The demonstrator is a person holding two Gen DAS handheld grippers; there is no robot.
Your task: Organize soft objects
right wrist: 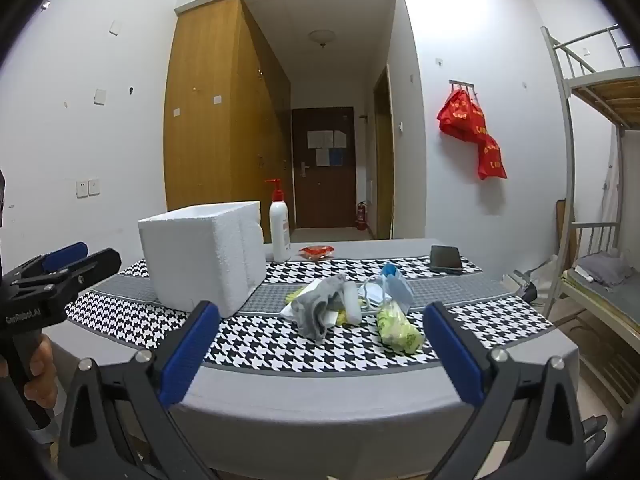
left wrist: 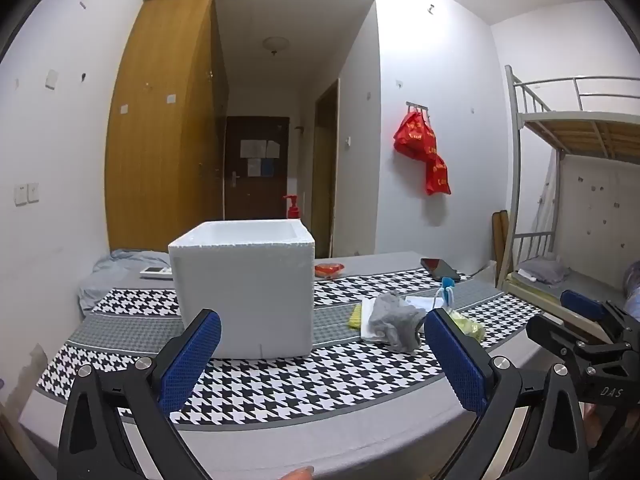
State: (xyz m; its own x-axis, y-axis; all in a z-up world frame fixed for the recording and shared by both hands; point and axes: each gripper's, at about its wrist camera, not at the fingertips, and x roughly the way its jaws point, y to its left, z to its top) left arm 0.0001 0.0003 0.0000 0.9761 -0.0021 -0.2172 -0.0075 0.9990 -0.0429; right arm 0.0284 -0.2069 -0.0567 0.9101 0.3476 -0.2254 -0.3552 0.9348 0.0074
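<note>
The table (right wrist: 360, 392), draped in grey cloth with a houndstooth runner, is stretching out ahead of both pairs of tongs, which are hovering short of its near edge. The white foam box (left wrist: 244, 292) is standing straight ahead of the left tongs (left wrist: 322, 354) and to the front-left of the right tongs (right wrist: 322, 346), its open top facing up; it looks like the likely home for the soft things, though that is my guess. Both pairs are gaping wide, blue pads spread and nothing between them. Ahead of the right tongs, slightly to their right, the pile of soft items is lying on the runner: a crumpled grey cloth (right wrist: 320, 312) is slumping over a white sheet and something yellow, and just beside it, nearer the right pad, a rolled yellow-green packet (right wrist: 398, 326) is resting with a blue-and-white mask (right wrist: 394, 286) behind it. Beyond the pile, a dark phone (right wrist: 445, 259), a pump bottle (right wrist: 279, 228) and a small red packet (right wrist: 317, 251) are sitting well apart from the tongs. Nothing appears sorted yet. To start well, I would be bringing the right tongs down over the grey cloth's highest fold, pinching a thick bunch rather than a loose edge, so it is lifting free without dragging the sheet beneath, while the left tongs are waiting by the box.
</note>
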